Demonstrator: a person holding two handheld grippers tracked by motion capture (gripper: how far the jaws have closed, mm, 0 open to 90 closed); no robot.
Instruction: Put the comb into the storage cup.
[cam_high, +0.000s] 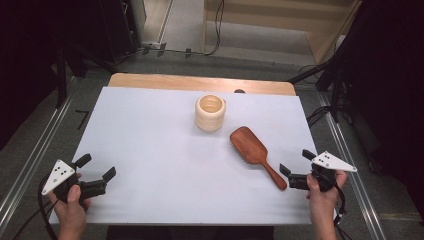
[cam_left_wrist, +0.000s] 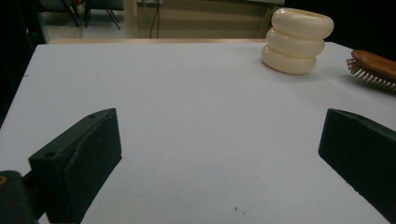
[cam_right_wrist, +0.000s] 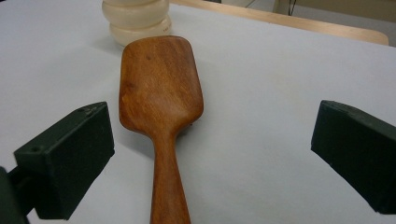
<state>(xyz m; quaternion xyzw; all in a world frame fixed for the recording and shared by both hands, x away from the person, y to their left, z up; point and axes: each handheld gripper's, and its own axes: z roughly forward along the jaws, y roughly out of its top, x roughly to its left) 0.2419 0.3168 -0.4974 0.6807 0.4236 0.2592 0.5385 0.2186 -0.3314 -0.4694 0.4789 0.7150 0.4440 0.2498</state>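
No text, labels or nos. I can read anywhere: none on the brush (cam_high: 252, 150), none on the cup (cam_high: 210, 112) just behind it, none on my grippers.

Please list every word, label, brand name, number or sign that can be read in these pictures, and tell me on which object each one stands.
None: no readable text in any view.
Wooden hairbrush: plain wood, no brand or label.
Cream ribbed cup: plain, no print.
White table cover: blank.
Grey plate on the left tool and on the right tool: only small dark holes, no letters or numbers.
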